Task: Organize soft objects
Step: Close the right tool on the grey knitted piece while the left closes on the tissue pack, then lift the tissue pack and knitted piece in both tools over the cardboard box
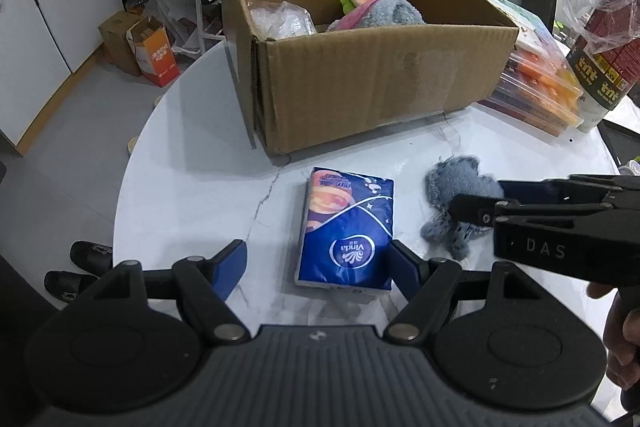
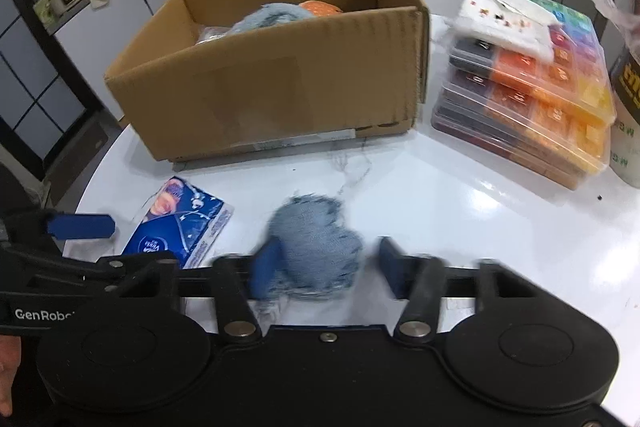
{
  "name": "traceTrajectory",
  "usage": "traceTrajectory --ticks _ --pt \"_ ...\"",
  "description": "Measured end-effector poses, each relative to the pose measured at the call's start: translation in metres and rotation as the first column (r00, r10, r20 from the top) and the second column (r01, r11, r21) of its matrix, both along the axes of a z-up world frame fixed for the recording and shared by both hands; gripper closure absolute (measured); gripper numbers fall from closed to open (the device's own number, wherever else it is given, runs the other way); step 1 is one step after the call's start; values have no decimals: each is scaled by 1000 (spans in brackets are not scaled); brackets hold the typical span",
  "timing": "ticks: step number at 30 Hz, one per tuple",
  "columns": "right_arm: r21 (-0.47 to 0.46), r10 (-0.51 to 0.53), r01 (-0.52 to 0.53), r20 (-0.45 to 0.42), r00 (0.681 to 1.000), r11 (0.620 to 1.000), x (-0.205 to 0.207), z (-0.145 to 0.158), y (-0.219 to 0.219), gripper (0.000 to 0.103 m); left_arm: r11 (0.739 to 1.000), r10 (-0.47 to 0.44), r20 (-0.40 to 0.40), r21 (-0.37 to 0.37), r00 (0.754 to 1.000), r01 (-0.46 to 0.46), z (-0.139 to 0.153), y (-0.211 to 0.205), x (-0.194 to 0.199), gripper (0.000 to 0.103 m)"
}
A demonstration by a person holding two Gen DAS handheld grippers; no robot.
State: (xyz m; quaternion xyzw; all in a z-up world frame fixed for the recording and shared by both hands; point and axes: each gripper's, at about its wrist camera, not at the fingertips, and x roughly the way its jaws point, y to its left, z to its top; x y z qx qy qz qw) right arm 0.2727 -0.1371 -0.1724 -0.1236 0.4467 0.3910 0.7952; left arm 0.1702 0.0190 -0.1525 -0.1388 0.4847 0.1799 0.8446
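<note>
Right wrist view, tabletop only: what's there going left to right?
Left gripper → tissue pack → grey plush, sitting between the open right gripper fingers → stacked clear organizer boxes → cup at the right edge. The cardboard box lies behind, spanning the middle.

Right gripper (image 2: 326,269) blurred — plush toy (image 2: 316,247) smeared, contact unclear

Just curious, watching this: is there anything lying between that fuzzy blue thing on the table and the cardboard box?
Nothing visible does. Only bare white table lies between the blue plush toy and the cardboard box. The tissue pack sits off to its left. The box's near wall is the only thing to lift over.
</note>
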Motion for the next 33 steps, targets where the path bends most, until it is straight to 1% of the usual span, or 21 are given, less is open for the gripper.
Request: traceTrajectory --ticks 3,6,13,18,20,21,23,24,26,29,33 --pt "-3 -7 7 -13 1000 1000 -1 1 -3 72 1000 -6 16 -19 1000 6 2 0 0 27" --pt "1 -30 30 -36 999 1000 -3 2 -10 73 1000 -19 28 -20 999 20 3 -4 2 26" --pt "6 -71 71 -55 996 997 -7 4 -24 74 999 -35 -17 31 999 35 -7 -9 13 25" --pt "-1 -97 97 -59 994 995 -11 6 -30 74 999 -34 -36 36 999 35 -13 -9 13 26" --pt "2 -110 110 -56 992 994 -12 9 -32 74 999 -32 -46 40 998 34 -15 -8 12 28" --pt "3 -116 116 -54 992 993 -12 10 -33 74 999 -34 -43 39 998 36 -14 -7 11 31" --pt "5 -130 131 -56 990 991 -11 14 -37 74 998 -44 -36 38 998 45 -11 -7 10 52" --pt "7 -136 137 -59 989 991 -11 16 -38 74 998 -44 -44 37 998 46 -9 -7 11 52" --pt "12 -145 146 -54 988 989 -11 21 -39 74 999 -40 -37 -1 998 40 -4 -3 10 52" --pt "22 -161 162 -46 986 987 -11 31 -41 74 999 -50 -15 16 999 50 8 -2 6 52" --pt "23 -161 162 -25 987 987 -14 45 -38 74 998 -62 6 7 998 62 23 0 3 53"
